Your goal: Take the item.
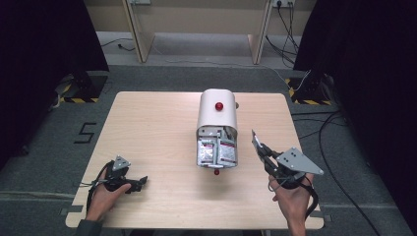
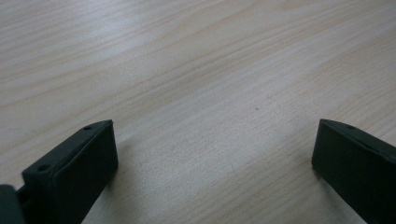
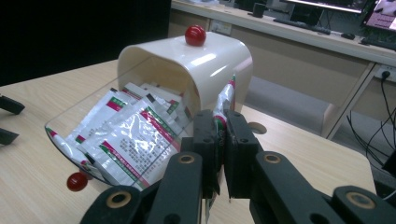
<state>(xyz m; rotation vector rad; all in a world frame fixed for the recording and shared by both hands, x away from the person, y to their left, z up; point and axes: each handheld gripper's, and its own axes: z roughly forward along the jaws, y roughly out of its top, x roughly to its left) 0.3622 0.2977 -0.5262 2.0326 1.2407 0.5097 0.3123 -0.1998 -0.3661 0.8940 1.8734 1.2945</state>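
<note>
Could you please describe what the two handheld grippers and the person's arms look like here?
Both are black two-jaw tools. The left gripper carries a small grey three-cornered plate with a black cable looping behind the hand; its flat jaws have screw holes. The right gripper carries a larger grey plate with dark holes, black linkage arms with brass-ringed pivots, and a looping black cable. A dark sleeve covers the left forearm.

- The cream box [image 1: 217, 115] with packets [image 1: 216, 152] stands in the middle of the table [image 1: 147, 128].
- The left half of the frame is bare wood, free to pass.
</note>
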